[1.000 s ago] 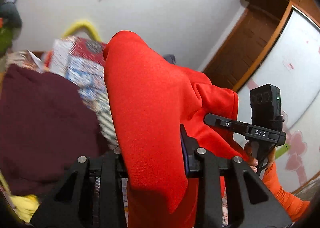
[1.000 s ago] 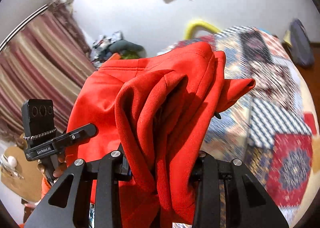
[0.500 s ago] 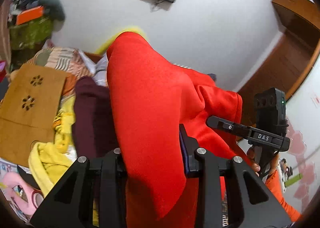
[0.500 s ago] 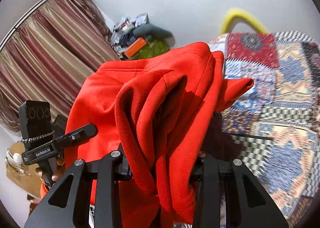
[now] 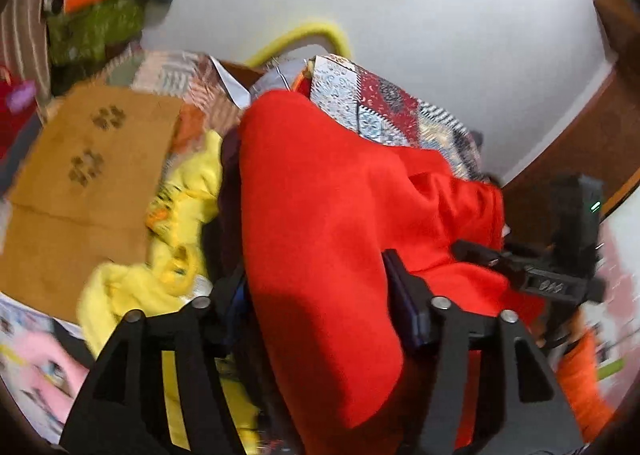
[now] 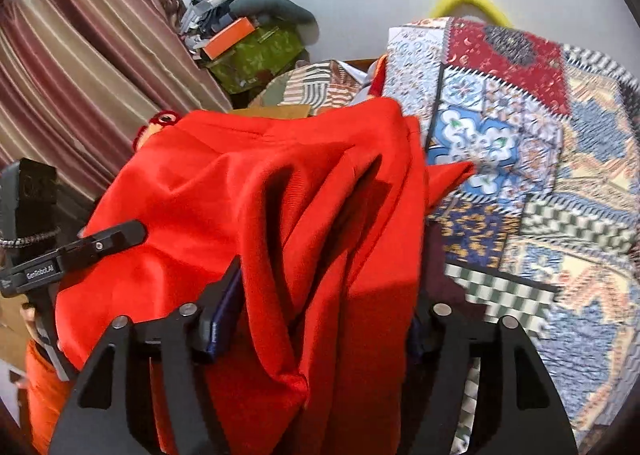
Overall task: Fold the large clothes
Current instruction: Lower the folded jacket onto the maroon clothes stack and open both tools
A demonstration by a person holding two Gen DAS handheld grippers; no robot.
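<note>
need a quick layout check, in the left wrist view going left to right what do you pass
brown cardboard sheet → yellow garment → red garment, clamped in the left gripper → right gripper at the far right, also holding the red garment

Bed under patchwork quilt point(image 6: 520, 159); yellow garment point(image 5: 180, 223), maroon cloth point(image 5: 228, 215), brown cardboard point(image 5: 80, 191) lying on it.
</note>
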